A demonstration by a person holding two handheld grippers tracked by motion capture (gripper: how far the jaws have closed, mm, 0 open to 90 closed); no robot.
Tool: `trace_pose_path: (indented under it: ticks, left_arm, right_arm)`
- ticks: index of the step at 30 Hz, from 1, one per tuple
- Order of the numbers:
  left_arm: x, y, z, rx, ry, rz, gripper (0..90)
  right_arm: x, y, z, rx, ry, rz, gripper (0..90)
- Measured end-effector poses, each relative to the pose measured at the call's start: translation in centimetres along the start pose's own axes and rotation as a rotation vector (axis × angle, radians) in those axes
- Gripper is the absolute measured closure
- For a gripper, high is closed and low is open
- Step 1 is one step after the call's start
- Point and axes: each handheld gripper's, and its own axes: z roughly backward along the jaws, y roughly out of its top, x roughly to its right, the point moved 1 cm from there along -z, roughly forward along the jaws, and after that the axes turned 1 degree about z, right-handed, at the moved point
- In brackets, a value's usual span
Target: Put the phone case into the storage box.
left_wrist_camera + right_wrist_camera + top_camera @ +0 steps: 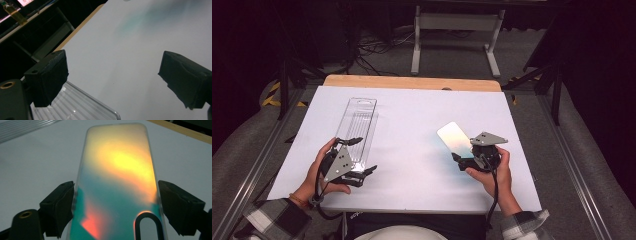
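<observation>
Your right gripper is clamped by its jaws on the long edges of an iridescent phone case, holding it tilted above the right half of the white tabletop. Your left gripper stands wide open with nothing between its jaws, just over the near end of the clear plastic package toward the tabletop's left edge. The case seems already out of the package; setting it down remains. The package's contents, if any, are hard to make out.
</observation>
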Motion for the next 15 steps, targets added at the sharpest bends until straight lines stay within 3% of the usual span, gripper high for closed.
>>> trace_pose_path:
  ticks: [15]
  left_arm:
    - [-0.1,0.5,-0.6,0.009,-0.011,-0.011,9.2]
  right_arm:
    - [-0.3,1.2,-0.3,0.026,0.019,-0.001,17.1]
